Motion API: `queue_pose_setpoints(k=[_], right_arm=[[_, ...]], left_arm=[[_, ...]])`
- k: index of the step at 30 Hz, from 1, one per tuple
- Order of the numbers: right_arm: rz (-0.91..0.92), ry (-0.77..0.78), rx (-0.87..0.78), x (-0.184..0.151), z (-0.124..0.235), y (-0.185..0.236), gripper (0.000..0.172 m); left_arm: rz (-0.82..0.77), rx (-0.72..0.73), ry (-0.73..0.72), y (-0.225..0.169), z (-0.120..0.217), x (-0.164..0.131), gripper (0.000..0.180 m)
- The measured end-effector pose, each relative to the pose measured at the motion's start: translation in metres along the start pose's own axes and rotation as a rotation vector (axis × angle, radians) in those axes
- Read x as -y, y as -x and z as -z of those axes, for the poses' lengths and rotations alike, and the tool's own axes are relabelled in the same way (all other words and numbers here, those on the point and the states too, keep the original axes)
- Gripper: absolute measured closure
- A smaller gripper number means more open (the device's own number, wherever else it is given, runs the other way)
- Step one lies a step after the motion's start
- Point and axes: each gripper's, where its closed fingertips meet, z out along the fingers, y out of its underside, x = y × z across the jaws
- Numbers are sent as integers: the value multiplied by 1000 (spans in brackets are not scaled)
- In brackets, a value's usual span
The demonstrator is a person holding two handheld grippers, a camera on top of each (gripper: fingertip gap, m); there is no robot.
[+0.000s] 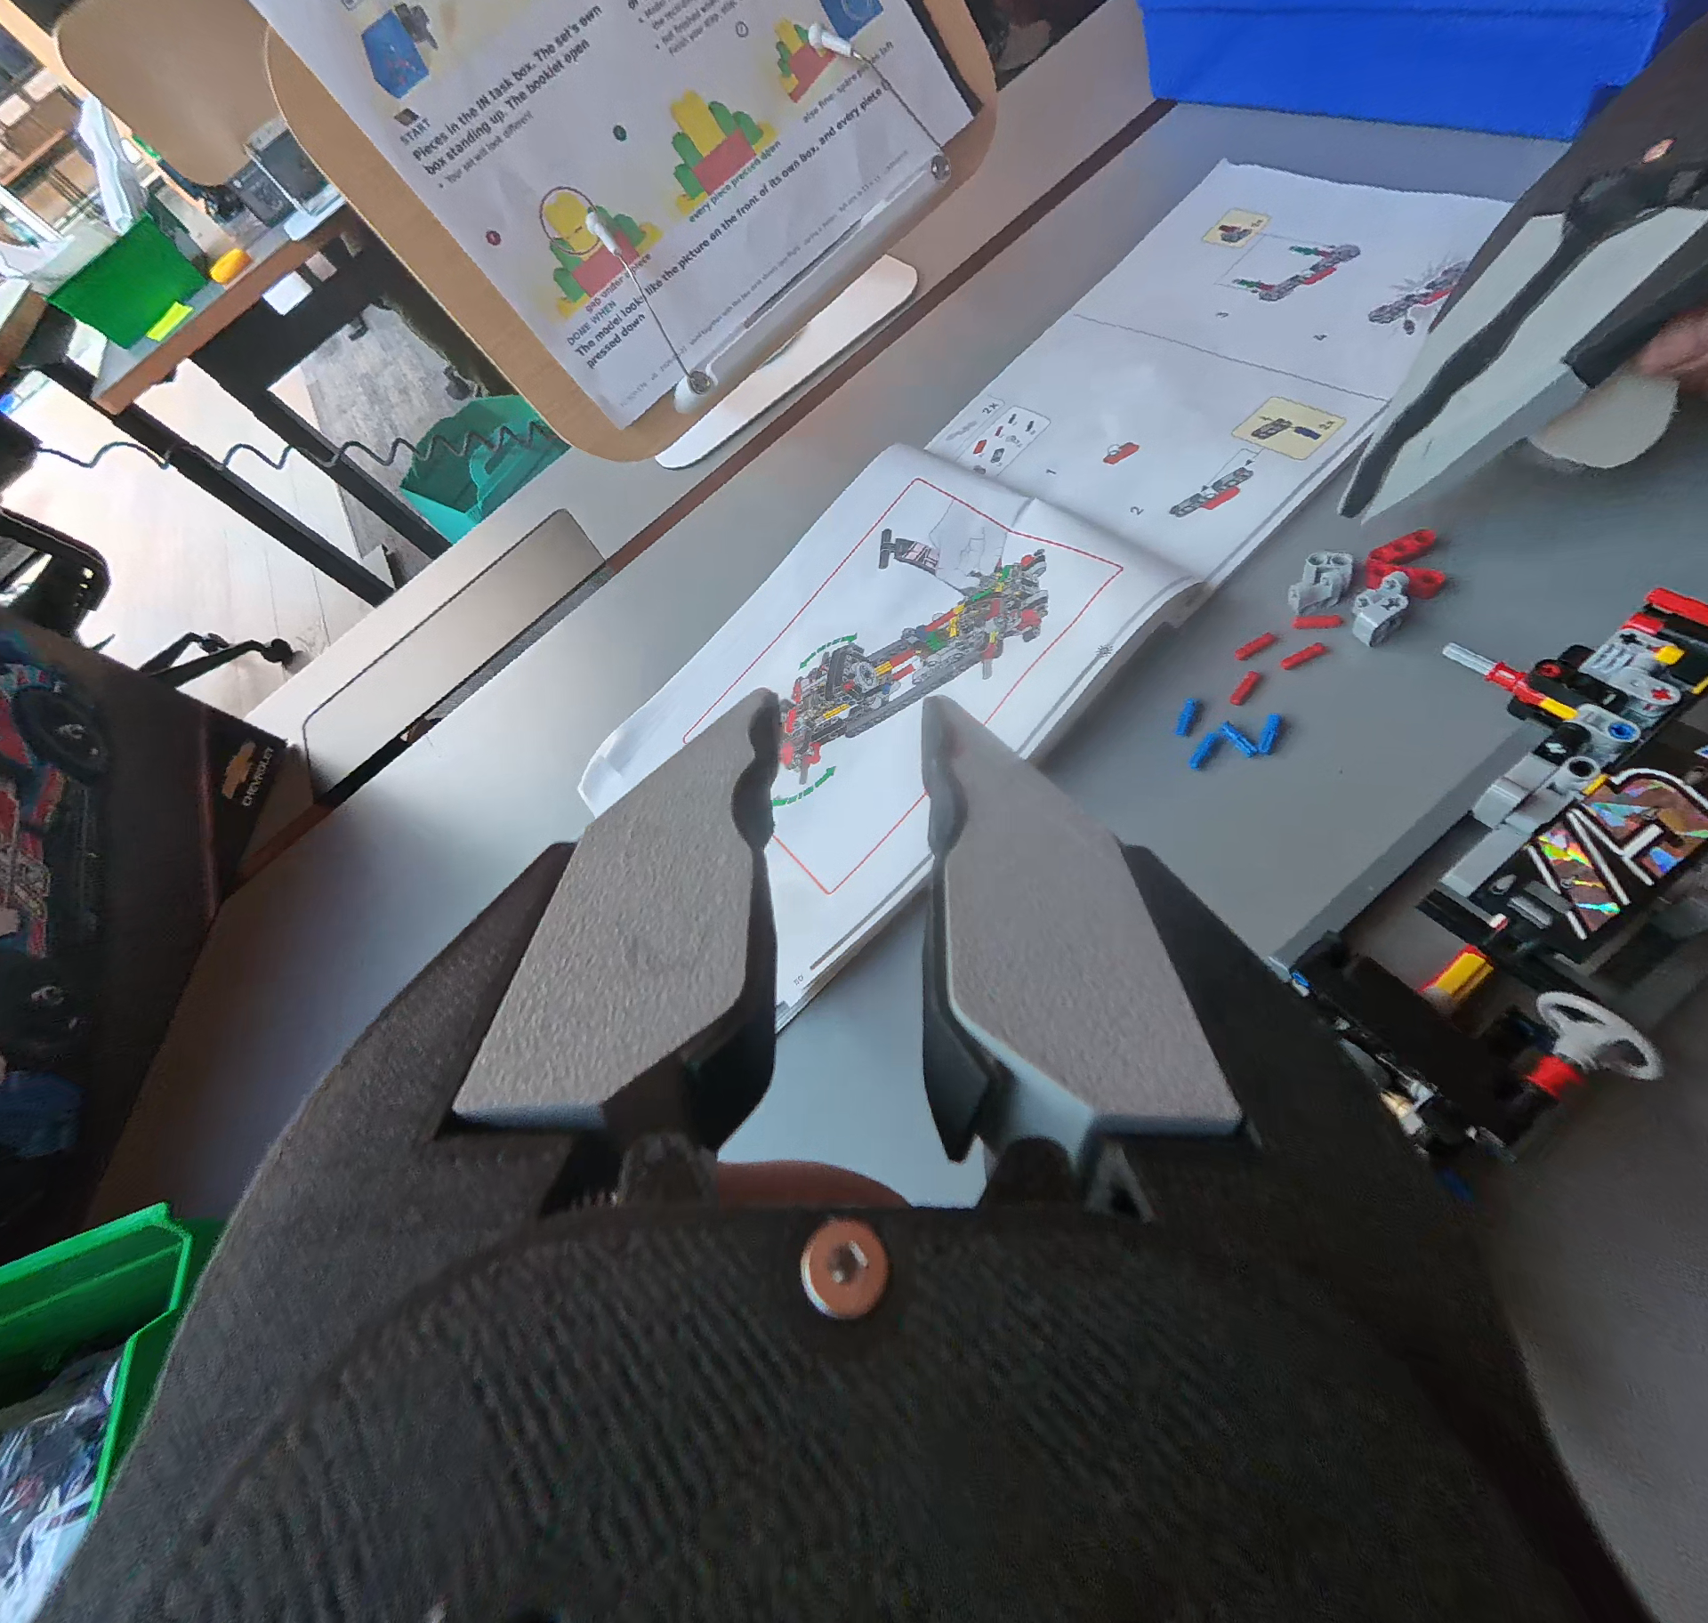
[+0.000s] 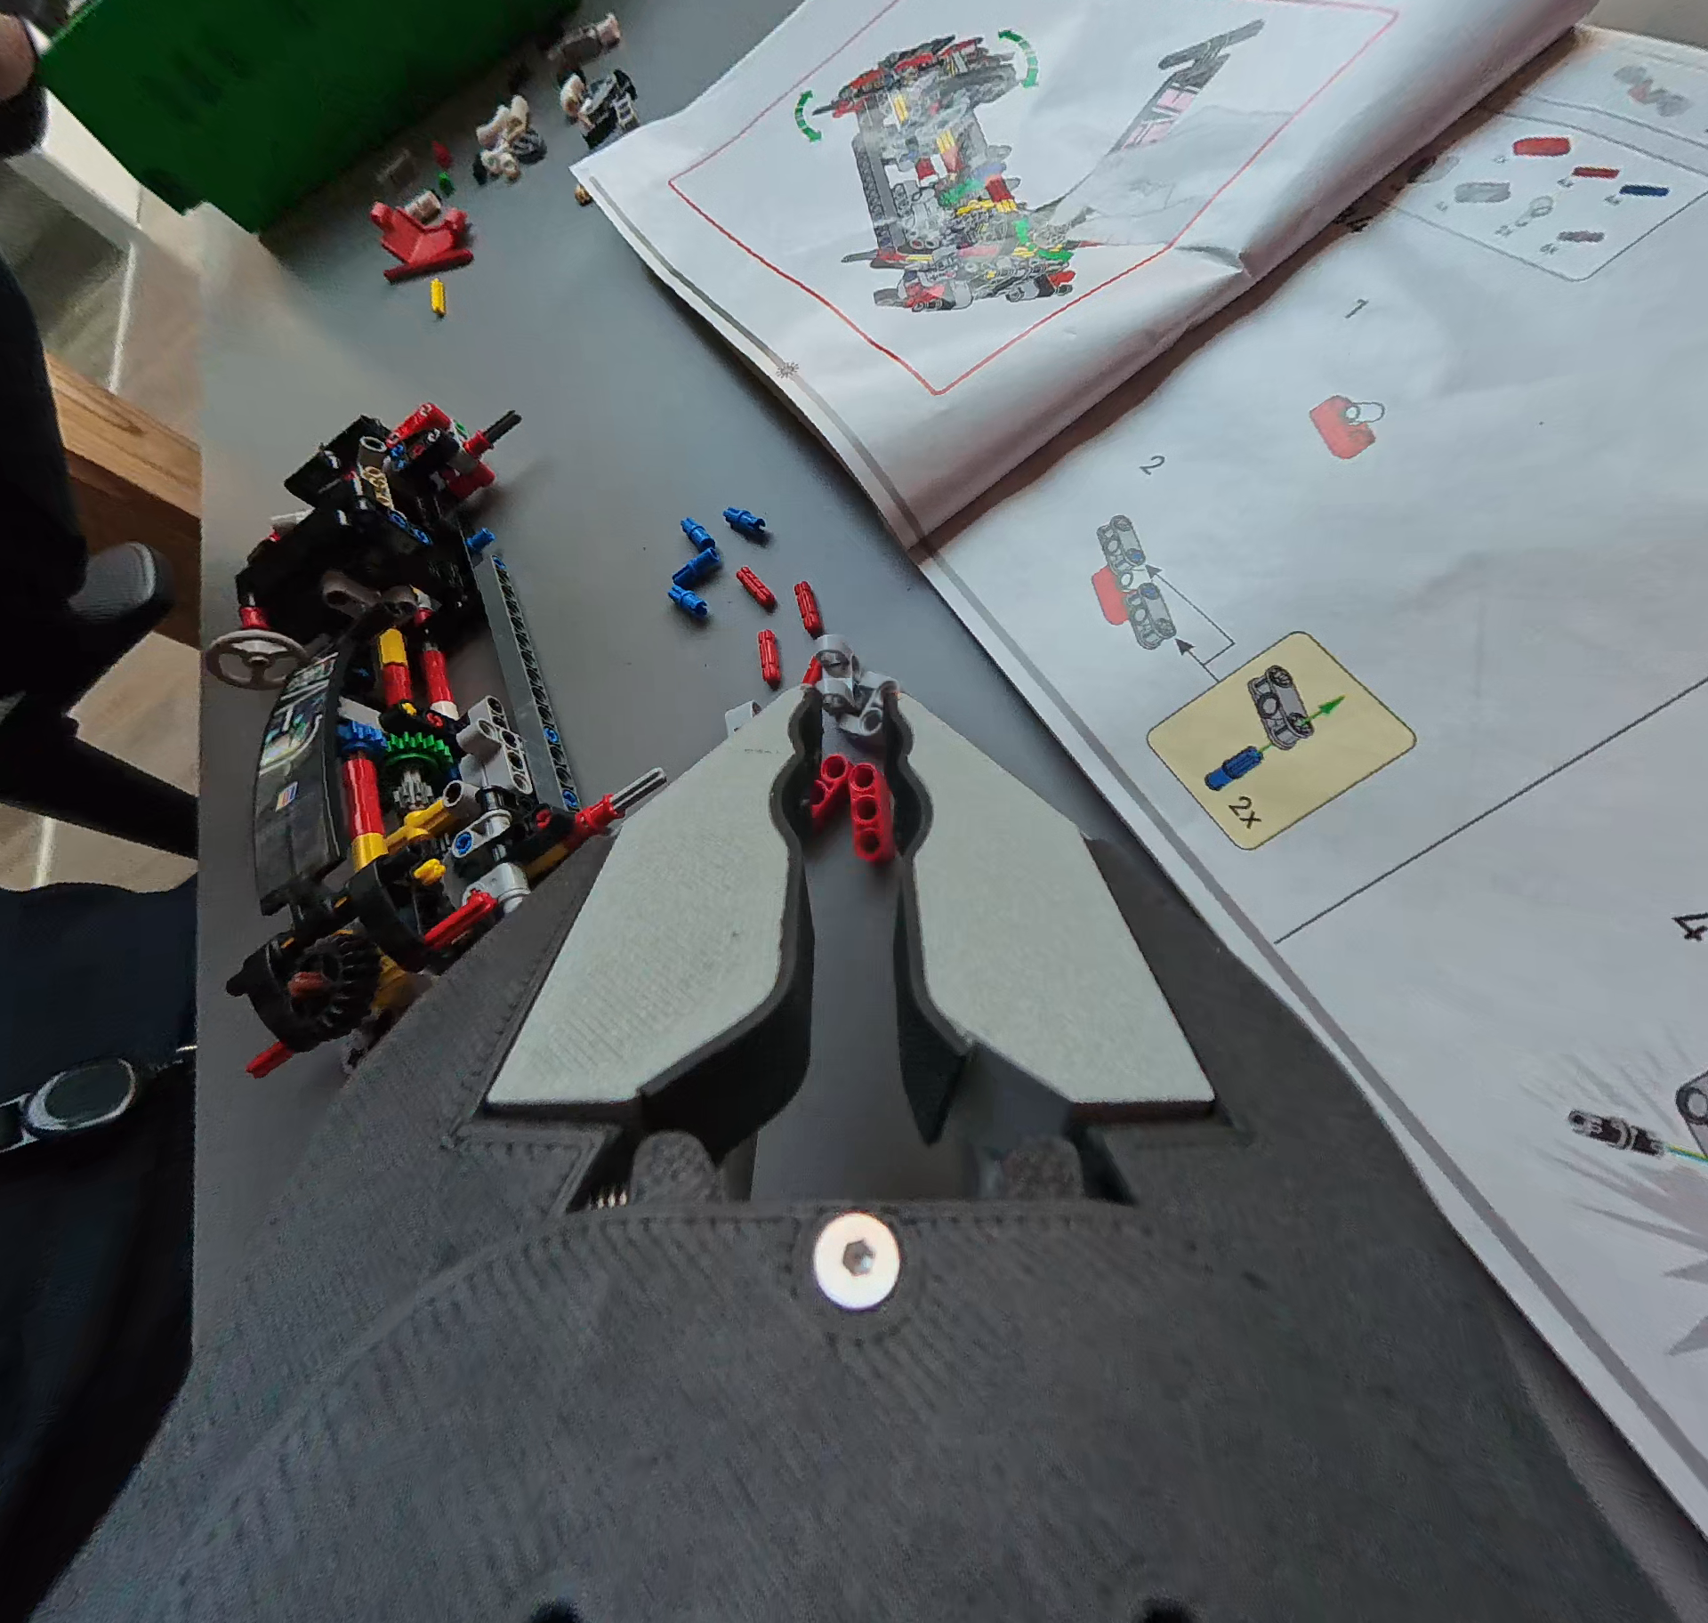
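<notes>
My left gripper (image 1: 850, 710) is open and empty, hovering over the left page of an open instruction booklet (image 1: 924, 839) on the grey table. My right gripper (image 2: 847, 700) stands narrowly open just above two red beams (image 2: 864, 802) and grey connectors (image 2: 846, 677) that lie on the table; the pads do not press on them. In the left wrist view the right gripper (image 1: 1363, 502) hangs over the same red beams (image 1: 1405, 552) and grey connectors (image 1: 1322, 580). Loose red pins (image 2: 767, 654) and blue pins (image 2: 698, 566) lie beside them.
A partly built black, red and yellow model (image 2: 388, 728) lies left of my right gripper. A green bin (image 2: 277, 53) with small loose pieces (image 2: 518, 136) stands beyond it. A blue bin (image 1: 1386, 7) and a printed sheet on a stand (image 1: 601, 146) are at the table's back. My hands' fingertips stand some 25 cm from each other.
</notes>
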Motion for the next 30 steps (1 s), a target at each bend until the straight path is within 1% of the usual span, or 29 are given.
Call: queue_pose_setpoints(k=[5,14,21,24,30], right_arm=[[-11,-21,-15,3,3,-6,163],[10,-149,-75,22,18,-16,165],[28,-235,-113,34,30,-20,167],[37,-250,-123,36,33,-21,168],[49,-244,-133,35,31,-21,168]], left_arm=[[14,19,-10,9,5,1,152],[40,36,-5,20,8,-4,152],[140,141,-55,67,28,-7,153],[186,191,-43,89,34,-19,153],[285,233,-50,114,38,-35,153]])
